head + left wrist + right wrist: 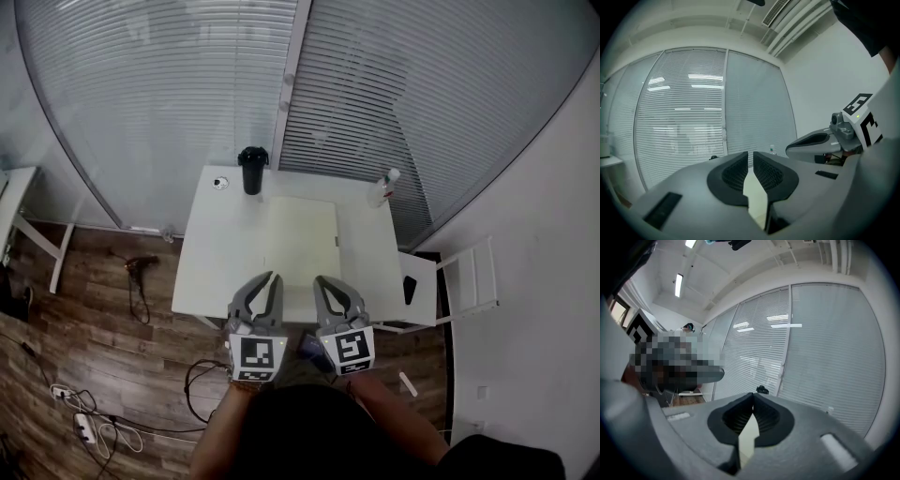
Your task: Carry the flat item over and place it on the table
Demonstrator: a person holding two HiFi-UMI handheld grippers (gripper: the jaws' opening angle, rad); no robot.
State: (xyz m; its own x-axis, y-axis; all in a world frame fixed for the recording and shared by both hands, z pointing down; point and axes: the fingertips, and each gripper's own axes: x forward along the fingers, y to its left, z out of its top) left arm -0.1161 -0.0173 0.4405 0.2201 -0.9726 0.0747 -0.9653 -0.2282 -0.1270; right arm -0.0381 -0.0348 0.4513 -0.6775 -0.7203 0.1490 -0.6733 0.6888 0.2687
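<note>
The flat item (302, 239) is a pale cream sheet lying flat on the white table (220, 272), reaching from its middle to the near edge. Both grippers are held side by side at the table's near edge, pointing at the sheet. My left gripper (267, 279) has its jaws together with nothing between the pads (740, 171); a cream sliver of the sheet (757, 197) shows through the slit below them. My right gripper (328, 281) is shut the same way (752, 395), with the sheet (746, 439) showing under its jaws. The right gripper (813, 140) also appears in the left gripper view.
A black cup (251, 169), a small round object (220, 183) and a white bottle (382, 187) stand along the table's far edge, by the blinds. A white chair (459, 281) stands to the right. A hairdryer (141, 264), cables and a power strip (84, 427) lie on the floor at left.
</note>
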